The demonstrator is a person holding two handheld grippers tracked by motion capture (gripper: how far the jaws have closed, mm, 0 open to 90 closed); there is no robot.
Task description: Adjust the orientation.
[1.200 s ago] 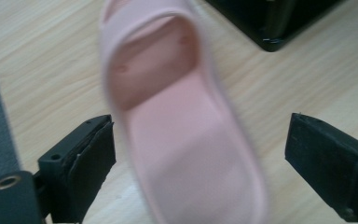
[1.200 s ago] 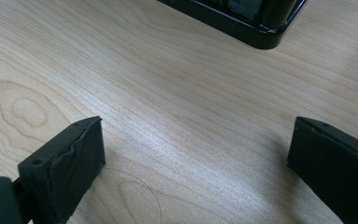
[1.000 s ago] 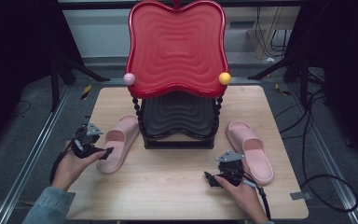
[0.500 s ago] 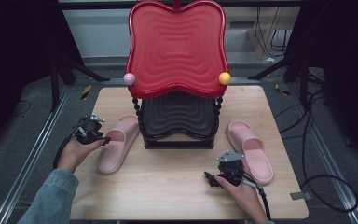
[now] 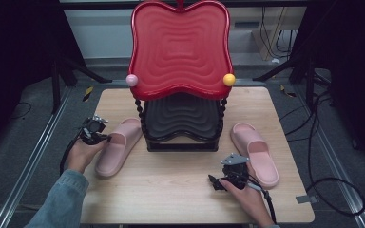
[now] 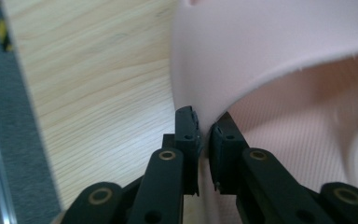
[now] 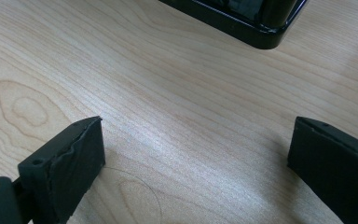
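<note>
While the person's left hand (image 5: 81,153) rests at the table's (image 5: 171,199) left edge, the left gripper (image 5: 96,134) has its jaws pinched nearly together on the edge of the strap of the left pink slipper (image 5: 119,145); in the left gripper view the thin pink band (image 6: 242,56) sits squeezed between the two black pads (image 6: 186,135). That slipper lies just beside a two-tier stand, whose red tray (image 5: 180,47) sits above a black tray (image 5: 183,118). Farther right, the right gripper (image 5: 218,180) hovers low over bare wood, jaws spread wide and holding nothing, near the second pink slipper (image 5: 255,153). No brand, label or writing is legible anywhere.
</note>
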